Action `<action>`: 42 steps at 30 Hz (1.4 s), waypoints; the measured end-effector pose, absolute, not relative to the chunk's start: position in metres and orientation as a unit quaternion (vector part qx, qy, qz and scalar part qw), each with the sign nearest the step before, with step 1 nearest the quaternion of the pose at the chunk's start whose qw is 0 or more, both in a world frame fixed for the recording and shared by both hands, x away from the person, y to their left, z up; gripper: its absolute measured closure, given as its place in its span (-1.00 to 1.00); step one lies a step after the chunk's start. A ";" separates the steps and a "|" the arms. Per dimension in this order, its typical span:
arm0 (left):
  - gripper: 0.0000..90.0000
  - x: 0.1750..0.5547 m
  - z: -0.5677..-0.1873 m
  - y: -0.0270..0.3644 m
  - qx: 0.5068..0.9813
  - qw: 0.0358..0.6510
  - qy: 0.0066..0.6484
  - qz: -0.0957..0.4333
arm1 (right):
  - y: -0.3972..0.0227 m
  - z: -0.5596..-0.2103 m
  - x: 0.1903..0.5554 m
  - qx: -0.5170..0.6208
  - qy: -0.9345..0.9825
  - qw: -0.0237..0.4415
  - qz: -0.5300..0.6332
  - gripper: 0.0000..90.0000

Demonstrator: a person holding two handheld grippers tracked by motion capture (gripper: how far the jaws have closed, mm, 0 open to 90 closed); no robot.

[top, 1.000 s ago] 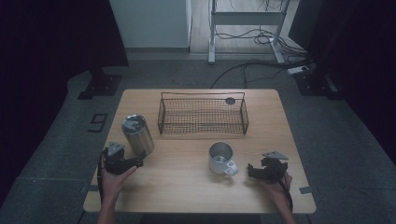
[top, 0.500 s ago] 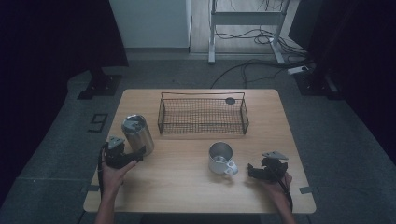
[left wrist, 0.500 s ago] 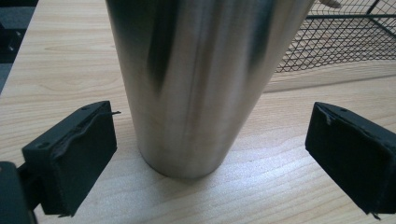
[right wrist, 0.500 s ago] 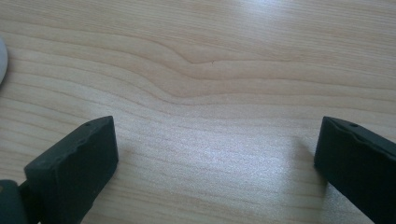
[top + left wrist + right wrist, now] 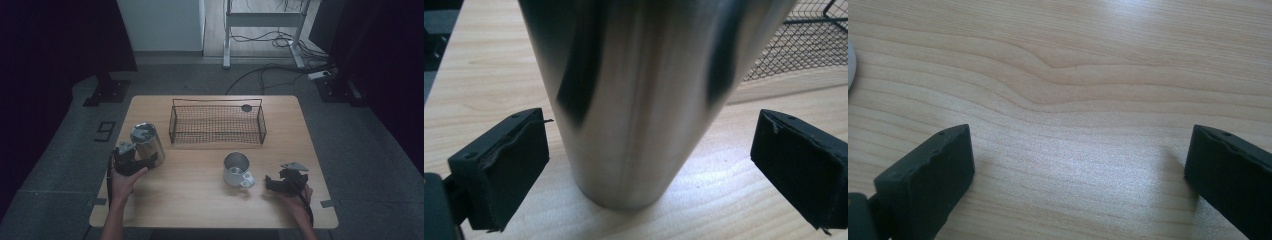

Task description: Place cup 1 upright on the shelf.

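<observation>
Wooden table (image 5: 200,200), dim room. Right gripper (image 5: 1078,170) near edge — jaws spread, bare wood between. Left gripper (image 5: 644,165) straddles steel tumbler (image 5: 634,100), pads clear of it — released. Mug (image 5: 236,169) mid-table; wire basket (image 5: 217,122) beyond.

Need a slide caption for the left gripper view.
Open left claw straddles the steel tumbler standing on the wooden table, pads clear of it.

Tumbler (image 5: 146,141) stands left of basket (image 5: 216,123); mug (image 5: 236,168) before basket, on table (image 5: 190,195)
</observation>
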State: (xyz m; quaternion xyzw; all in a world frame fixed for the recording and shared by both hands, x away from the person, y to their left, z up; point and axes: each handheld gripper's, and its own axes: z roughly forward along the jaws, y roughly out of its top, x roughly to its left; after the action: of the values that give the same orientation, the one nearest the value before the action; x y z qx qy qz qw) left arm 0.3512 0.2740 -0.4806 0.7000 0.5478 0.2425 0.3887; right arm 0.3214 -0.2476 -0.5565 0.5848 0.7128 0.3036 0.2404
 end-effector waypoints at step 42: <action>-0.95 0.383 -0.484 0.270 0.697 0.402 0.531 0.266 | -0.248 -0.556 0.321 0.585 0.713 0.240 0.303 -1.00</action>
State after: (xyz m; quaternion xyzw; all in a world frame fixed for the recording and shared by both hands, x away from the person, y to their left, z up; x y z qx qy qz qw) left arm 0.3829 0.2704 -0.4838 0.6968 0.5310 0.2655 0.4024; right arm 0.3214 -0.2476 -0.5564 0.5848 0.7128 0.3035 0.2404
